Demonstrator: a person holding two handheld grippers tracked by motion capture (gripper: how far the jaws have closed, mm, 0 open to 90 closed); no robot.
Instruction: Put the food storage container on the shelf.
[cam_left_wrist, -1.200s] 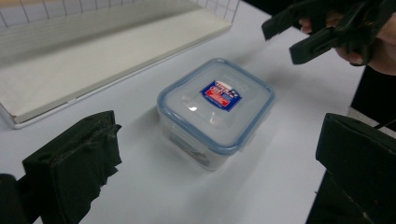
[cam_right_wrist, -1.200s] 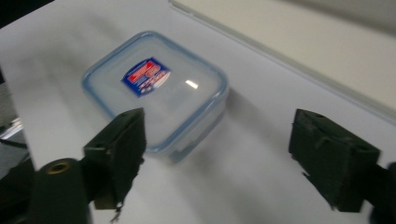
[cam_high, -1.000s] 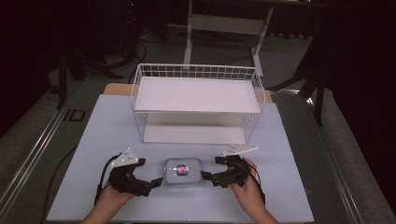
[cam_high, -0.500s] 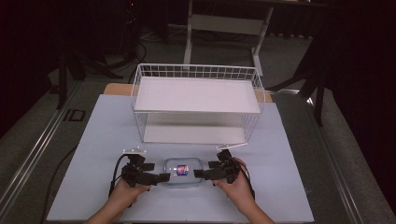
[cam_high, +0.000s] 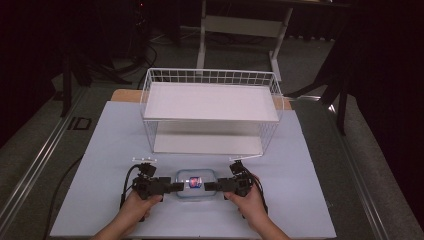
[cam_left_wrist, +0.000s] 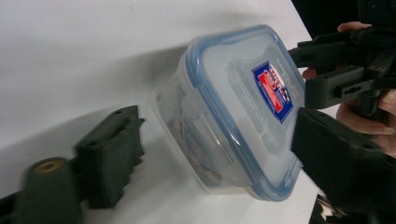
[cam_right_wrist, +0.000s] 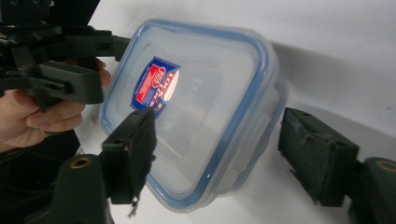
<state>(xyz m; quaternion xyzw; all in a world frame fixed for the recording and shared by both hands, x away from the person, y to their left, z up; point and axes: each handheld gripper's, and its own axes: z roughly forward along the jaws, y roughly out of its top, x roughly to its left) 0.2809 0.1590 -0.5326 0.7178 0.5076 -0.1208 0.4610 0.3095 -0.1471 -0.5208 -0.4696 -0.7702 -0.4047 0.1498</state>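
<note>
A clear plastic container (cam_high: 196, 184) with a blue-rimmed lid and a red and blue sticker lies on the white table near the front edge. My left gripper (cam_high: 176, 187) is at its left end and my right gripper (cam_high: 210, 187) at its right end, both pointing inward. In the left gripper view the container (cam_left_wrist: 233, 112) sits between the spread jaws of the left gripper (cam_left_wrist: 217, 126): one jaw stands clear of its wall and the other lies over the lid. The right gripper (cam_right_wrist: 219, 128) straddles the container (cam_right_wrist: 196, 107) the same way, open, with a gap at its right jaw.
A white wire basket (cam_high: 210, 107) with a flat white shelf on top stands at the back middle of the table (cam_high: 320, 190). Bare white surface lies left and right of the hands. The floor around is dark.
Both grippers have moved inward from either side of the container, and their open jaws now straddle its two ends. The container has not moved.
</note>
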